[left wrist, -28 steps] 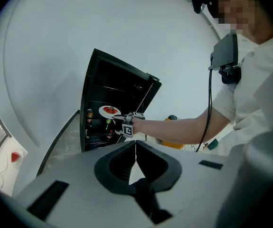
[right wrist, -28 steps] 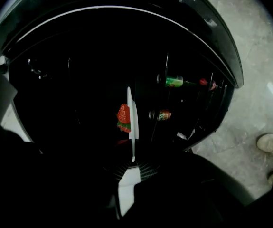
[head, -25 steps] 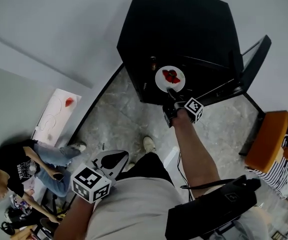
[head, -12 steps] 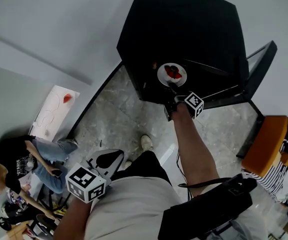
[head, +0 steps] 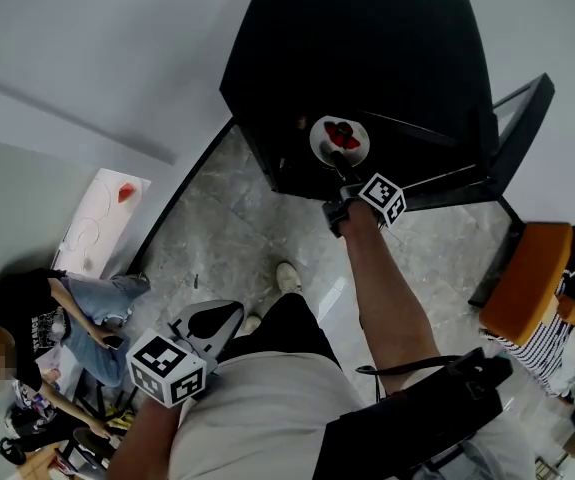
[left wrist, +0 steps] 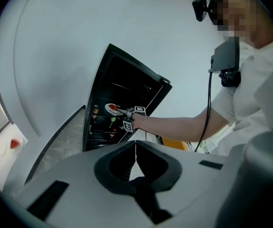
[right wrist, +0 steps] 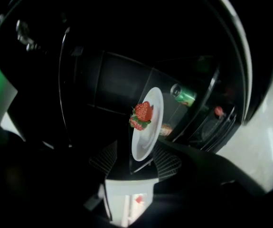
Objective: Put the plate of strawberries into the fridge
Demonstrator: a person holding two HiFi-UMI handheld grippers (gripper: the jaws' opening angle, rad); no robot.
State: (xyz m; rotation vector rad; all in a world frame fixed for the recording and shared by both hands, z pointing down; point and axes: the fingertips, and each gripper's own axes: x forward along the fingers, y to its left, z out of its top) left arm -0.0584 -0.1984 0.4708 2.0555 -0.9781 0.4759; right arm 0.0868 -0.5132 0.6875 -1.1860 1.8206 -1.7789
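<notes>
A white plate (head: 339, 138) with red strawberries (right wrist: 142, 114) sits inside the open black fridge (head: 367, 58). My right gripper (head: 347, 176) reaches into the fridge at the plate's near rim. In the right gripper view the plate (right wrist: 148, 127) stands between the ribbed pads (right wrist: 105, 159). The right gripper (right wrist: 136, 163) jaws are opening and the pads stand apart from the rim. My left gripper (head: 217, 320) hangs low by my hip, shut and empty, its tips meeting in the left gripper view (left wrist: 136, 145). That view also shows the plate (left wrist: 111, 108) far off in the fridge.
The fridge door (head: 502, 133) stands open to the right. A green can (right wrist: 183, 95) and other bottles lie on shelves behind the plate. An orange chair (head: 532, 278) is at the right. A person (head: 57, 318) sits on the floor at the left, near a white board (head: 102, 213).
My right gripper has carried the plate a little deeper into the fridge. The left gripper has hardly moved.
</notes>
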